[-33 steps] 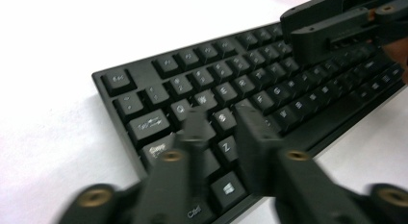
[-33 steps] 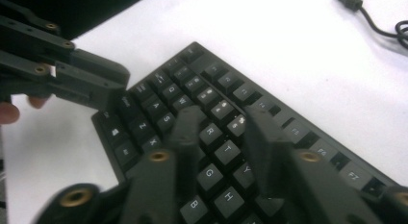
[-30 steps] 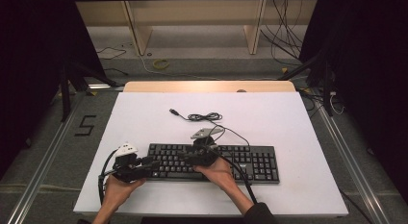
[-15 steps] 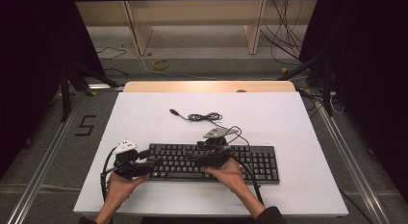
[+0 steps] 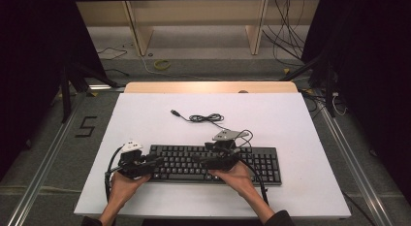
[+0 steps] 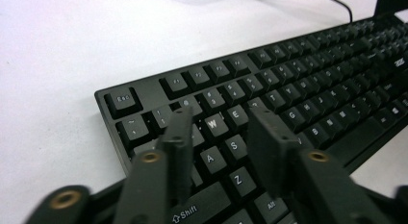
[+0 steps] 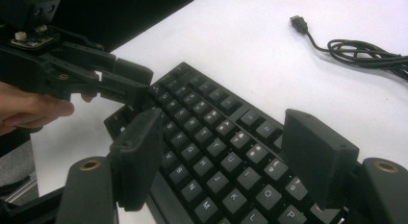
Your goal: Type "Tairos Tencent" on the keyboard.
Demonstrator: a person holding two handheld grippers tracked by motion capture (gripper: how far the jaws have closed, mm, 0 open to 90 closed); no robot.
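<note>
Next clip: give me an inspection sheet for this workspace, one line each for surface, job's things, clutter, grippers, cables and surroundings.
Surface: white table, wooden strip along the far edge.
Job's things: black keyboard lying flat near the front edge.
Clutter: nothing seen.
Grippers: left gripper open over the keyboard's left end, above the W and S keys; right gripper open wide above the middle keys.
Cables: keyboard cable coiled behind the keyboard, USB plug lying free.
Surroundings: grey floor, wooden shelf frame, loose floor cables behind the table.

The right gripper [image 7: 226, 159] is hovering, jaws spread wide, over the keyboard [image 7: 216, 137]; the left gripper [image 7: 130, 87] is touching the keyboard's far end.
</note>
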